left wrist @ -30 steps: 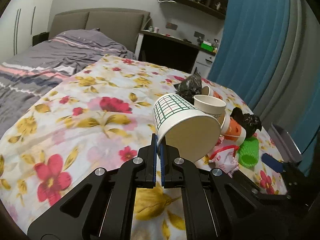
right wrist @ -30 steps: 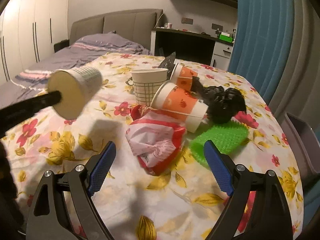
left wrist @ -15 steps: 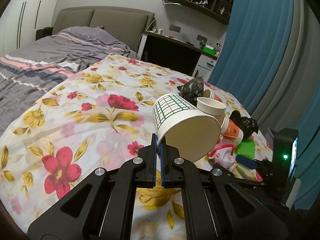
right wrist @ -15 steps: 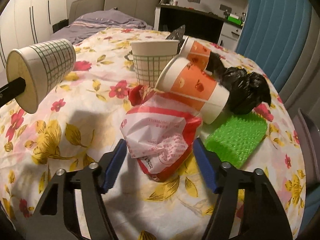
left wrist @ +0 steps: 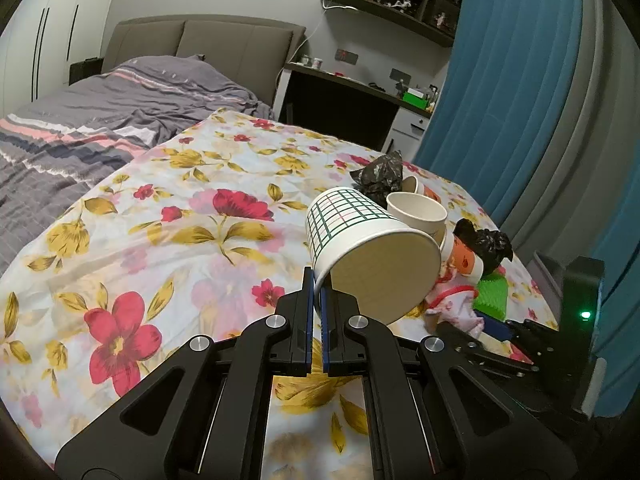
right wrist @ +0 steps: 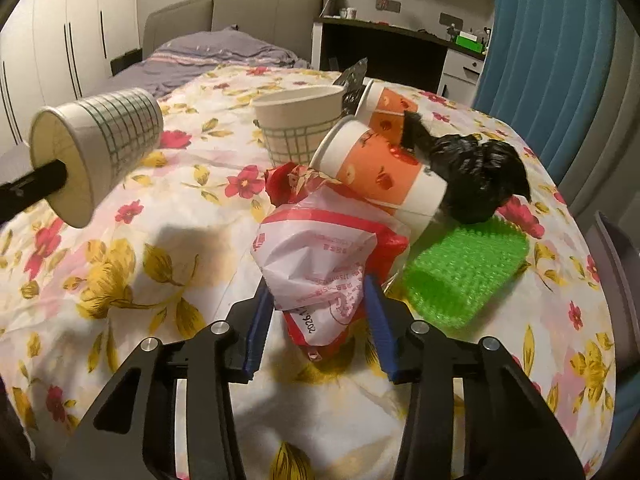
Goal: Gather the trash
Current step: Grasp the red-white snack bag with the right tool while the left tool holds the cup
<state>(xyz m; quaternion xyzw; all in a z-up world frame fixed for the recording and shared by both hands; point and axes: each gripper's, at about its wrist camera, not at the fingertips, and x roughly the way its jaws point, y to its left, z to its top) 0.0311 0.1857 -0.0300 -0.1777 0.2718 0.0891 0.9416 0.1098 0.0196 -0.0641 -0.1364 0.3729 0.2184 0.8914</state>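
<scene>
Left claw [left wrist: 317, 296], seen from its own wrist camera, is clamped on the rim of a green-grid paper cup [left wrist: 362, 248], which is held tilted on its side above the floral tablecloth [left wrist: 168, 248] covering the worktop, its mouth facing the camera. In the right wrist view the same cup [right wrist: 96, 148] appears at 10 o'clock, clear of the cloth. Right claw [right wrist: 318, 320] stands apart, its blue pads either side of a crumpled red-and-white plastic bag [right wrist: 320, 256] at the frame centre; whether the pads touch the bag cannot be told. Beyond the bag, toward 12 o'clock, stands an upright grid-patterned cup [right wrist: 298, 124]; at 1 o'clock two orange paper cups [right wrist: 384, 168] lie on their sides, one behind the other, the nearer touching the bag. A black plastic bag [right wrist: 476, 176] lies against them at 2 o'clock, partly over a green bristled mat [right wrist: 464, 268]. A bed [left wrist: 120, 108] stands behind the worktop.
</scene>
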